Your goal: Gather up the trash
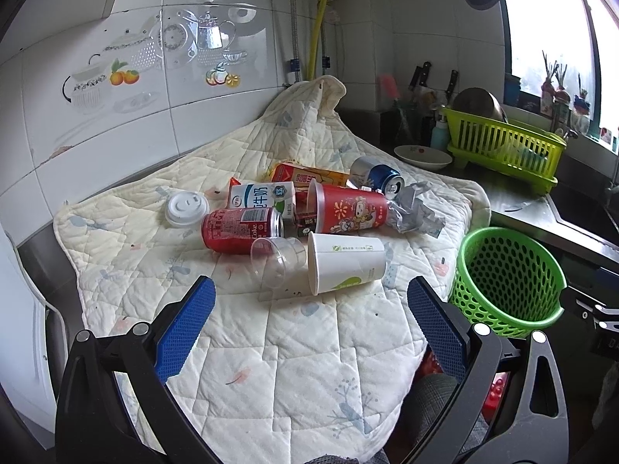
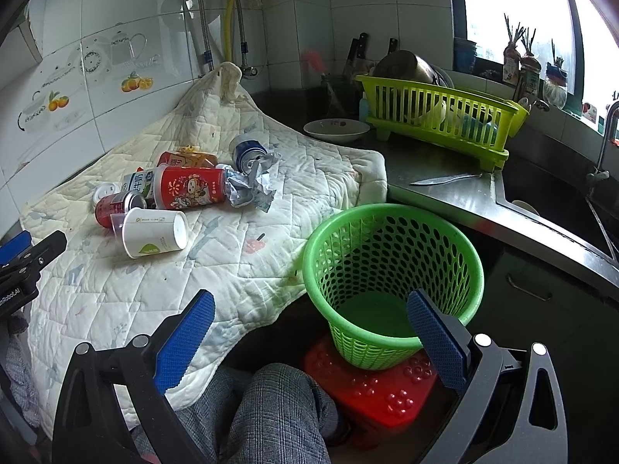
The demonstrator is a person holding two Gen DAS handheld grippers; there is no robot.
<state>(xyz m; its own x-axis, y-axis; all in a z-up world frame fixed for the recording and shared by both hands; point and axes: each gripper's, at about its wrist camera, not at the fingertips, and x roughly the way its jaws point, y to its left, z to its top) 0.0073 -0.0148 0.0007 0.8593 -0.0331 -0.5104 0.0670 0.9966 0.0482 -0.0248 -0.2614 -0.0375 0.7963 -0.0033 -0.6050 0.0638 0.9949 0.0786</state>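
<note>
While both grippers hang over the quilted mat, here's how it all sits:

Left gripper: jaws spread wide, nothing between the blue pads, hovering above bare mat.

Right gripper: jaws spread wide too, empty – its right pad overlaps the near rim of the green basket.

Trash pile: straight ahead of the left jaws, well beyond the tips.

White paper cup: on its side, closest thing to the left jaws, mouth pointing left.

Clear plastic cup: tipped over, touching the paper cup's mouth.

Red Coke can: lying just behind the clear cup.

White lid: flat, left of the can.

Red printed cup: on its side behind the paper cup, milk carton and orange carton next to it.

Blue can: far side, lying down.

Crumpled paper: right end of the pile.

Basket: off the mat's right edge – looks empty inside, standing on a red stool.
</note>
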